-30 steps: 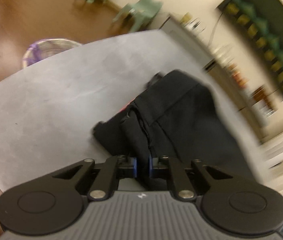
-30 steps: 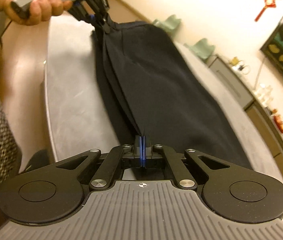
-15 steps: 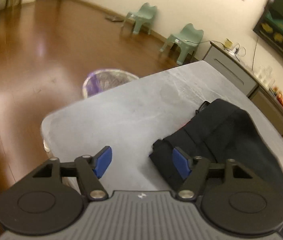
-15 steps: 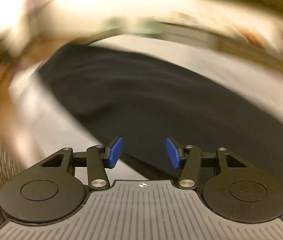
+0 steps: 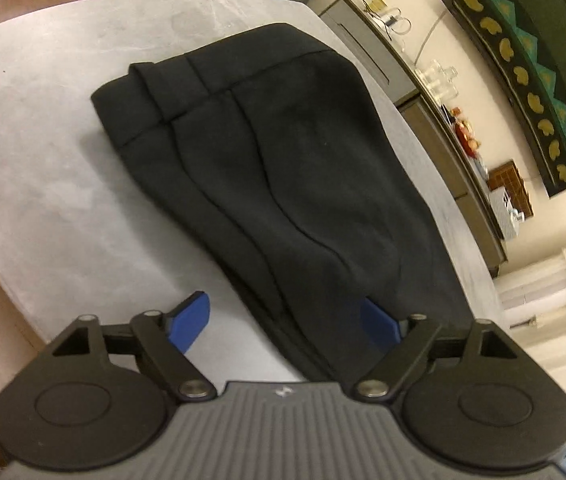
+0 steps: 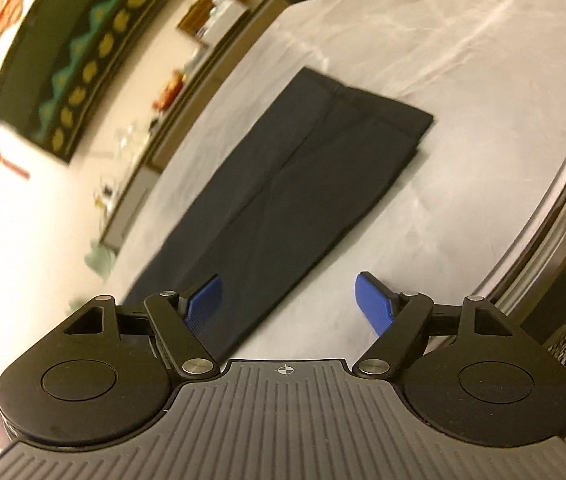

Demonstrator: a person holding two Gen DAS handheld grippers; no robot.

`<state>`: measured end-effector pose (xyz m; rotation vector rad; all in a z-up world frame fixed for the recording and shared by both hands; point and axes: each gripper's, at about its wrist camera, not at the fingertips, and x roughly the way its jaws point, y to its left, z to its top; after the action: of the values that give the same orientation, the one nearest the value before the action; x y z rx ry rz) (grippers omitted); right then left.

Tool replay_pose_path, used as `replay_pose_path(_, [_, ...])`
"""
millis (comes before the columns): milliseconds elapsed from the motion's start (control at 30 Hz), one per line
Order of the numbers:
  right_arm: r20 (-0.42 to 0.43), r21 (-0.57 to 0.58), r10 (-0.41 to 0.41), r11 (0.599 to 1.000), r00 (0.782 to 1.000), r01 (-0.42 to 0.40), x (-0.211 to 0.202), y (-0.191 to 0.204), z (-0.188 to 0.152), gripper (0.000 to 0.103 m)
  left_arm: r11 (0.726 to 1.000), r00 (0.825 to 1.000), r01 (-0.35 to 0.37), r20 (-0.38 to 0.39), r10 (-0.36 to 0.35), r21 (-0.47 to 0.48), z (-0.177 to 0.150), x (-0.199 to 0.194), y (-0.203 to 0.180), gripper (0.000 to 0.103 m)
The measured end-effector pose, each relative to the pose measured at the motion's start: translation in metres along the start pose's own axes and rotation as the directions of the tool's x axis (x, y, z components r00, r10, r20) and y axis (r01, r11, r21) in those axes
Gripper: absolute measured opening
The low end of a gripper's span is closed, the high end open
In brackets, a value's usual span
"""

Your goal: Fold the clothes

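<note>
Trousers [image 5: 283,168], black and laid lengthwise in a long narrow band, rest flat on the grey table [image 5: 43,120]; every place below is taken from them. Their long axis runs straight away from each gripper. In the left wrist view the waistband end, with its stitched band and pleat lines, points away from the left gripper [image 5: 289,320], and the cloth runs back toward the camera until it passes between the blue pads, the right pad seeming to lie against its surface. In the right wrist view the trousers [image 6: 283,200] stretch away to a squared hem end at the far side, while their near edge crosses in front of the right gripper [image 6: 289,300], whose left pad sits over the cloth and right pad over bare table [image 6: 463,140].

Both sets of jaws stand wide apart, gripping nothing. Each gripper hovers near the middle stretch of the trousers, one facing each end, so neither is clearly nearer.

By my judgement the band could be taken as half folded or as finished; the frames do not settle which
</note>
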<state>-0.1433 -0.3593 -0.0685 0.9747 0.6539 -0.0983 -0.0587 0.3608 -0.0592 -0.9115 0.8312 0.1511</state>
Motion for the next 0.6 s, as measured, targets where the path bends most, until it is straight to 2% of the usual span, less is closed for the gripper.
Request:
replay_pose_path(67, [0.001,0.045,0.029,0.999,1.0,-0.029,0.008,0.001,0.001,0.078,0.999,1.0,0.014,0.01,-0.014,-0.037,0.004,0.008,-0.002,0.09])
replay_pose_path(267, [-0.033,0.078,0.096,0.993,0.995,-0.093,0.033,-0.002,0.001,0.078,0.997,0.999,0.023,0.042,-0.02,-0.08,0.015,0.024,-0.004,0.095])
replay_pose_path(367, [-0.028,0.07,0.093,0.993,0.995,-0.091,0.039,0.002,0.003,0.078,0.995,0.997,0.005,0.071,0.002,-0.099,0.017,0.028,-0.007,0.095])
replay_pose_path(467, [0.002,0.038,0.041,0.998,0.999,-0.041,0.033,0.003,0.007,0.077,0.991,0.994,-0.012,0.106,0.026,-0.135,0.013,0.021,-0.002,0.094])
replay_pose_path(600, [-0.001,0.029,0.051,0.998,0.999,-0.051,0.043,0.008,0.01,0.077,0.995,0.992,-0.033,0.118,0.044,-0.096,0.017,0.026,-0.011,0.098])
